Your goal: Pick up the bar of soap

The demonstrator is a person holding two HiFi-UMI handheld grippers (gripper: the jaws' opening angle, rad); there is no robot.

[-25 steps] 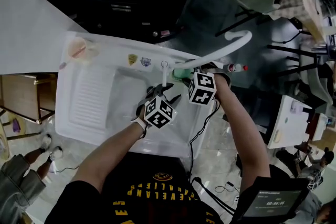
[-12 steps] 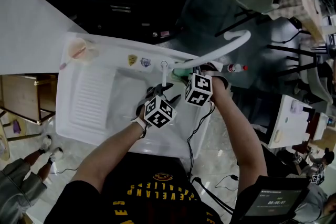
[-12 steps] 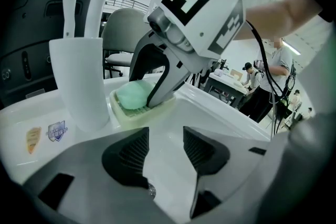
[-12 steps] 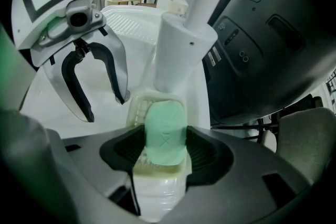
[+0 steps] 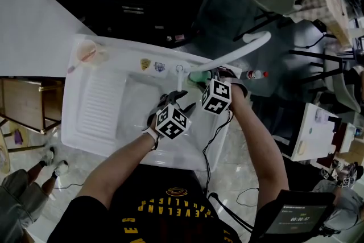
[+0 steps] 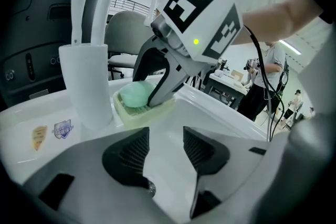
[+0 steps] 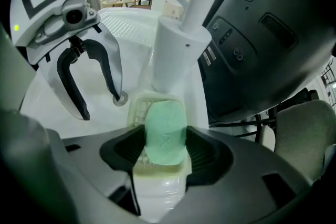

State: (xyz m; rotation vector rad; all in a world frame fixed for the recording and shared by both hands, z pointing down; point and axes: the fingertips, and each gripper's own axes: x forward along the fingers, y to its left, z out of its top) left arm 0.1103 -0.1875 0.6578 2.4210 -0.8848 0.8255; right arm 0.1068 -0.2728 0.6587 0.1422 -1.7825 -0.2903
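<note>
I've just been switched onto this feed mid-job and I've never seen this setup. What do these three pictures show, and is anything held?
There is no robot: a person holds a two-jaw gripper in each hand, and the marker cubes are part of those. The head view looks down from the person's head onto a white sink with a tap. The other two pictures come from cameras riding on each gripper, looking along its jaws. In the right gripper view, the right gripper has its jaws against both sides of the green bar of soap, apparently gripping it. The soap lies in a pale soap dish beside the tap's base, not yet lifted. In the left gripper view, the left gripper is open and empty above the basin.
</note>
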